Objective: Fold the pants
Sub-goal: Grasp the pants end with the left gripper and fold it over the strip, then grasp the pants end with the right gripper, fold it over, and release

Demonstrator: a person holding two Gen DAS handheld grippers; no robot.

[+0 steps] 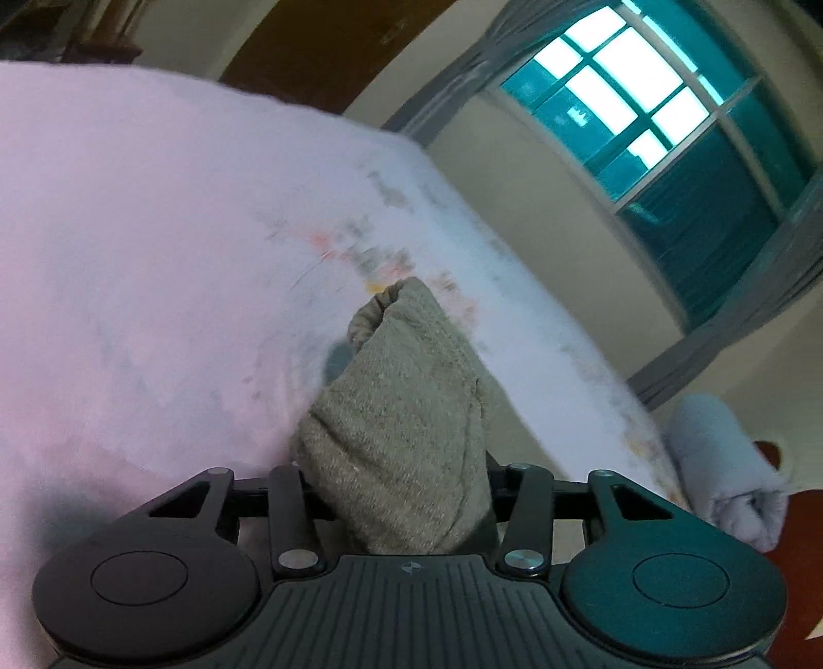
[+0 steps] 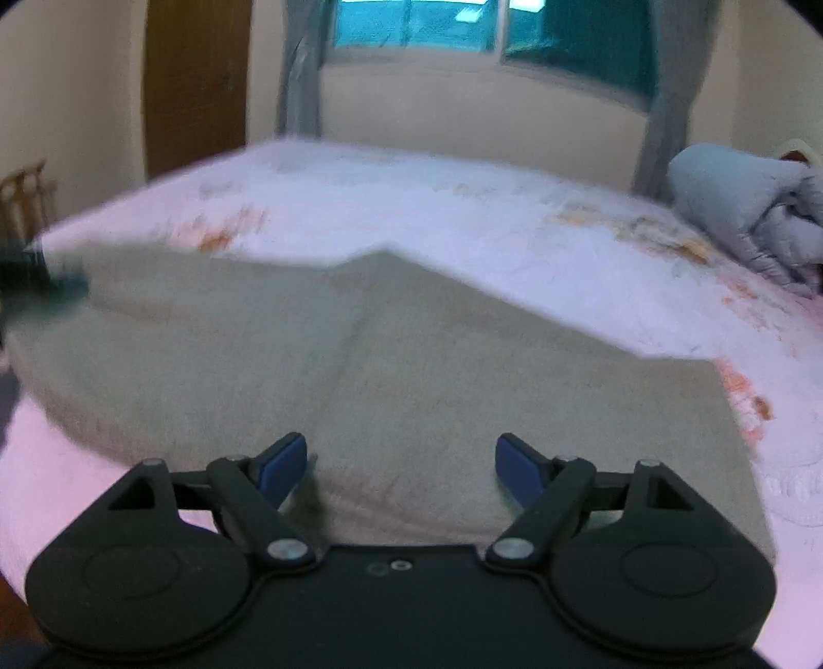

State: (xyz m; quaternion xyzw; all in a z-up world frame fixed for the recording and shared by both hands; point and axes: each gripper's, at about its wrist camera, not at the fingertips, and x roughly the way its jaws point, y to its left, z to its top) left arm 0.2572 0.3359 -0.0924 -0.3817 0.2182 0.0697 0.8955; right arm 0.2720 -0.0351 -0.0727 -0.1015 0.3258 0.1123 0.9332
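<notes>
Grey-green pants (image 2: 360,370) lie spread on a bed with a pale pink sheet (image 2: 463,221). My right gripper (image 2: 401,463) is open, its blue-padded fingers (image 2: 280,465) hovering just above the near edge of the pants. My left gripper (image 1: 396,494) is shut on a bunched part of the pants (image 1: 406,422) and holds it lifted above the sheet (image 1: 128,257); the fabric hides its fingertips. The left gripper (image 2: 41,278) also shows blurred at the pants' far left edge in the right wrist view.
A rolled grey-blue duvet (image 2: 751,216) lies at the bed's right end, also in the left wrist view (image 1: 720,463). A window with grey curtains (image 2: 463,25) and a brown door (image 2: 195,82) stand behind the bed.
</notes>
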